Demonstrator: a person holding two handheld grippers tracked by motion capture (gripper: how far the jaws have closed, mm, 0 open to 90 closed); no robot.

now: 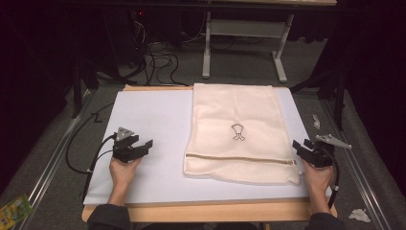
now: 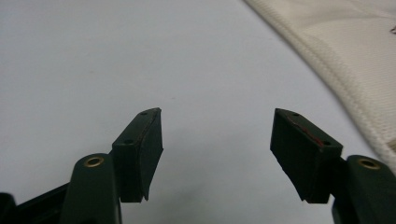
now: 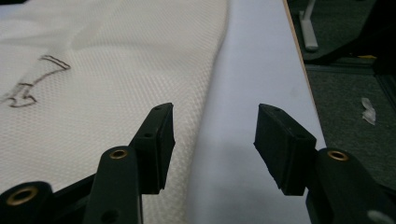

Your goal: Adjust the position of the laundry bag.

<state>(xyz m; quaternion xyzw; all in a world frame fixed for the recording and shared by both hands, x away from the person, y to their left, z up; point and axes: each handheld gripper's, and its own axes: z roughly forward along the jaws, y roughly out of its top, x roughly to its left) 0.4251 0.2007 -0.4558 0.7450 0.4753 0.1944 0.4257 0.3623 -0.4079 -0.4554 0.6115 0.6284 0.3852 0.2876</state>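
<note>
A cream mesh laundry bag (image 1: 237,132) lies flat on the white table top (image 1: 148,120), right of centre, with a zipper (image 1: 239,159) running across near its front edge and a small dark line drawing (image 1: 238,132) in its middle. My left gripper (image 1: 146,143) rests open over bare table, left of the bag, nothing between its jaws. In the left gripper view (image 2: 217,137) the bag's hemmed edge (image 2: 345,60) lies off to the right. My right gripper (image 1: 298,145) is open at the bag's right edge. In the right gripper view (image 3: 214,133) its jaws straddle the bag's edge (image 3: 205,93).
The table's wooden rim (image 1: 210,211) runs along the front. Grey floor lies on both sides, with crumpled scraps (image 1: 359,214) at the right and a coloured packet (image 1: 14,211) at the left. Cables (image 1: 158,60) and a white frame (image 1: 244,28) stand beyond the far edge.
</note>
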